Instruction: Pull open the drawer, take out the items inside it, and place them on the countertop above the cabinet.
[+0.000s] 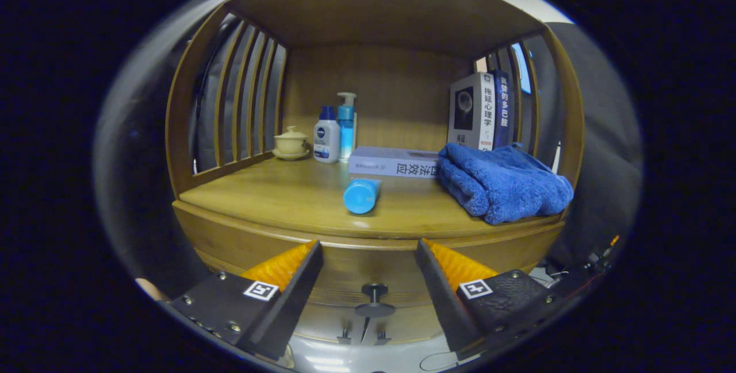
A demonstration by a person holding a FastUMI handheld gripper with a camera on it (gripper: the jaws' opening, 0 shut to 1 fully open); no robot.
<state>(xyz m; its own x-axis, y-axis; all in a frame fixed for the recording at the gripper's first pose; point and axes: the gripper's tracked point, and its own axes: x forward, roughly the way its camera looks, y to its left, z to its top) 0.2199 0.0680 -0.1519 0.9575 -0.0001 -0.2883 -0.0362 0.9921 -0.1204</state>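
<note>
Gripper: the gripper (368,269) is standing wide, its fingers (290,281) spread well apart and gripping nothing, facing the front of the wooden cabinet (241,241).
Drawer: the drawer (368,272) is sitting shut below the desk edge, its front showing between the fingers.
Knob: the dark drawer knob (374,295) is lying between the fingers and a little below their tips, apart from both.
Desk: the desk (287,200) above the drawer is already carrying a blue tube (361,195) lying cap-forward near the front edge, a folded blue towel (503,180) on one side, a flat book (394,161) behind the tube, two upright books (480,111), two bottles (335,131) and a small lidded cup (291,142) near the slatted side.
Items inside: hidden, since the drawer is closed; what they are I cannot tell.
Handling, as I am judging it: the knob is looking small, rigid and smooth, a stem with a flat round cap, so the fingers may be slipping off if they close only on the cap's rim.
Where to hold: closing behind the cap on the stem, then drawing straight back, is seeming the safest.
Weight: the drawer front is looking solid wood, so it is likely resisting somewhat at first.
Free room: bare wood is lying ahead of the bottles and cup.
</note>
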